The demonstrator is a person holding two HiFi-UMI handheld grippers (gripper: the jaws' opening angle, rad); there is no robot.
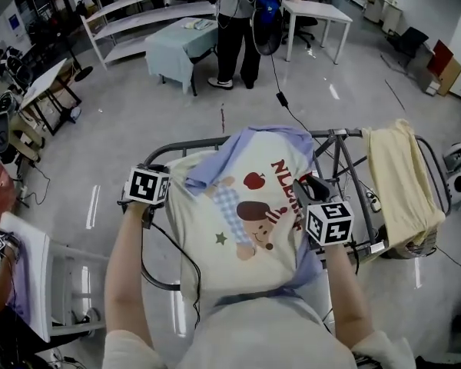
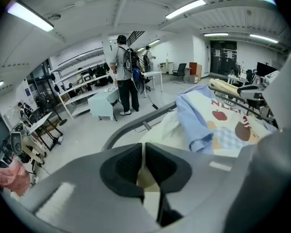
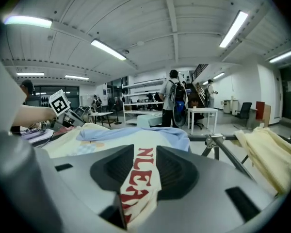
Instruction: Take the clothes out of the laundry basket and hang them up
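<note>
Forearms in pale sleeves reached down from the lower edge of the head view, one gripper in each hand. Left gripper (image 2: 144, 165): jaws pressed nearly together, pinching a thin cream edge of the T-shirt (image 1: 250, 229) between the dark pads. Right gripper (image 3: 145, 171): jaws held somewhat wider, clamped on a thicker fold of the same T-shirt, red lettering running up between the pads.

T-shirt: cream body, light-blue sleeves and neckline, cartoon figure print, red apple, small green star, red letters down one side. It lay spread across the near end of the drying rack (image 1: 346, 141), neckline away from the person, hem toward the person's body. Left gripper held its left edge just beside the rack's curved dark rail; right gripper held its right edge near the lettering. One blue sleeve lay folded over onto the cream front on the left side.

Yellow garment (image 1: 403, 183) was draped over the rack's right portion, apart from the T-shirt, with the rack's crossed bars between them.

Background: a standing person (image 1: 234, 21) with a backpack, beside a table with a light-blue cover (image 1: 177, 48) and a white table (image 1: 319, 10). Grey floor throughout. Long white shelving (image 1: 138, 10) ran behind the covered table.
</note>
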